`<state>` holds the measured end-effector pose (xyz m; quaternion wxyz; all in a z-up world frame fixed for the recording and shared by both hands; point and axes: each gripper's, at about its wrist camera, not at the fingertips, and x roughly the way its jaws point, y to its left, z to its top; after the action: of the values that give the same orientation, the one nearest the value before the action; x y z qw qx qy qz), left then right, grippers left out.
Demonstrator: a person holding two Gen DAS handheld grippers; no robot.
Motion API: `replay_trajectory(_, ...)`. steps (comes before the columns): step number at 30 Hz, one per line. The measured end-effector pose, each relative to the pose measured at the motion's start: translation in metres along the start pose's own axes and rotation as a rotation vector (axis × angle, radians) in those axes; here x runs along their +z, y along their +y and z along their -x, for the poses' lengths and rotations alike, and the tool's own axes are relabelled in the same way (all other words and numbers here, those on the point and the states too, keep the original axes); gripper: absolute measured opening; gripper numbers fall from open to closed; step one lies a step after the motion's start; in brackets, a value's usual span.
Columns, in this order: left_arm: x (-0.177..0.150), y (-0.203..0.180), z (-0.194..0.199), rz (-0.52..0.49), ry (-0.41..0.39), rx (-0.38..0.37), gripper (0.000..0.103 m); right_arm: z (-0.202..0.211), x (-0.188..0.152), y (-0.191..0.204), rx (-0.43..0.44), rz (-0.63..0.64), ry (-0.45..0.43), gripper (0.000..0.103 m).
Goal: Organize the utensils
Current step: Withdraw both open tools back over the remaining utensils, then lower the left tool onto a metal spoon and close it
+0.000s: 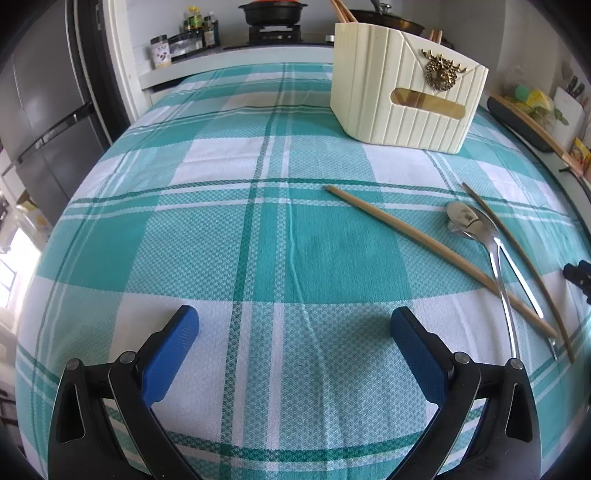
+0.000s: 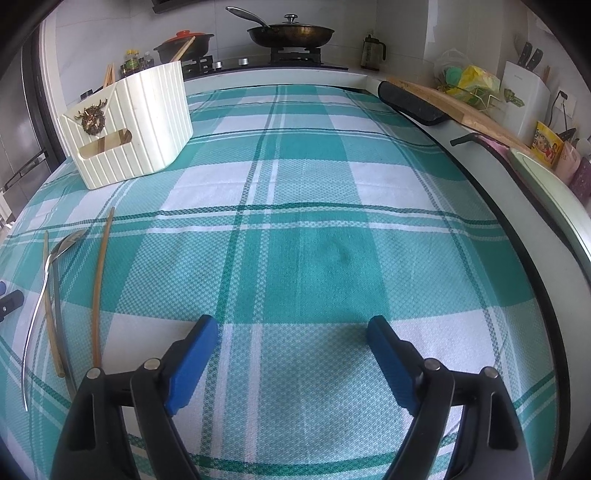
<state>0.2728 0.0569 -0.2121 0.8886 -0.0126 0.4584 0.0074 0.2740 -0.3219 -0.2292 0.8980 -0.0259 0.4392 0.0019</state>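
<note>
A big table is covered with a green and white checked cloth. It fills most of both views.

Behind the table is a kitchen counter with a stove. A black pan with a lid sits on one burner, and a dark pot with a red lid sits on the other. A tall grey fridge stands at the left side of the left wrist view.

On the far part of the cloth stands a cream holder with ribbed sides and a gold deer badge on its front. Wooden sticks poke out of its top.

Nearer to the grippers lie the things to sort — two wooden chopsticks and two shiny spoons, all flat on the cloth. One chopstick lies slanted and crosses over the spoon handles. The other chopstick lies on the far side of the spoons. The spoons lie close together, one bowl partly on top of the other.

The left gripper has its blue fingers spread wide, with only cloth between them. The utensils are off to its right.

The right gripper is spread wide too — nothing sits between its fingers. The utensils lie just to its left.
</note>
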Motion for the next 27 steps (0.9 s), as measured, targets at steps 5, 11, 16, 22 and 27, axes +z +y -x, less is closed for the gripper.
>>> replay_trajectory(5, 0.000, 0.001, 0.000, -0.002, 0.000, 0.002, 0.103, 0.000, 0.000, 0.000, 0.001, 0.000, 0.000, 0.085)
replay_trajectory(11, 0.000, -0.001, 0.000, -0.001, 0.001, -0.002, 0.103, 0.000, 0.000, 0.000, 0.002, -0.002, 0.000, 0.085)
replay_trajectory(16, 0.000, 0.000, 0.000, -0.005, 0.002, -0.007, 0.103, 0.000, 0.000, 0.000, 0.001, -0.001, 0.000, 0.085)
replay_trajectory(22, -0.001, 0.002, 0.011, 0.025, -0.011, -0.041, 0.102, 0.000, 0.000, 0.000, 0.002, -0.001, 0.001, 0.085)
replay_trajectory(27, -0.002, -0.029, 0.047, 0.011, -0.055, -0.242, 0.102, 0.000, 0.000, 0.000, 0.001, -0.001, 0.001, 0.085)
